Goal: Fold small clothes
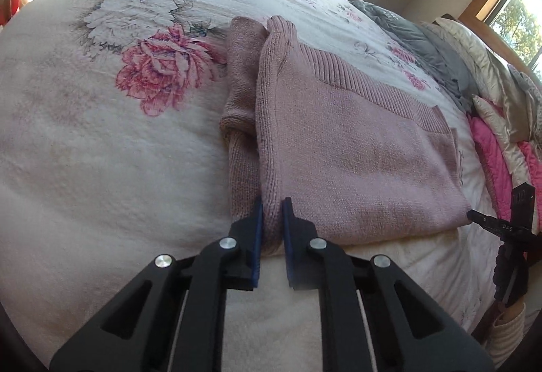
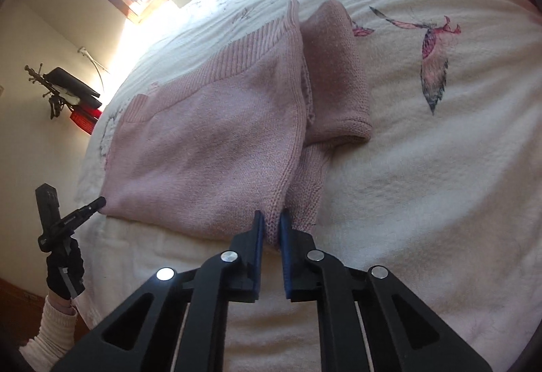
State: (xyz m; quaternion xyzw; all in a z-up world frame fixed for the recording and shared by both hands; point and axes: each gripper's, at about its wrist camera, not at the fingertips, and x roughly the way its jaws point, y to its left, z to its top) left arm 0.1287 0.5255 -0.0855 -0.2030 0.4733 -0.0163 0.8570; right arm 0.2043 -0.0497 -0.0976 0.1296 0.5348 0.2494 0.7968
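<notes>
Your bed (image 1: 84,151) with the white floral cover fills both views; the pink knit sweater (image 1: 355,151) lies on it folded, one sleeve doubled back along its side. Left wrist view only: a grey and pink pile of bedding (image 1: 491,107) at the far edge, a big rose print, a window with trees at upper right. Right wrist view only: a butterfly print (image 2: 435,57), a sunlit window at upper left, a wall bracket (image 2: 67,87) with something black and red on it. Your left gripper (image 1: 272,202) is clenched on the near fold edge of the sweater, knit pinched between the blue pads. Your right gripper (image 2: 269,216) is clamped the same way on the opposite near corner. Each view catches the other gripper at the frame edge, tip touching the sweater's corner, with your gloved hand (image 2: 64,267) and cream sleeve visible. Small white lettering on that gripper's body; can't read it reliably.
</notes>
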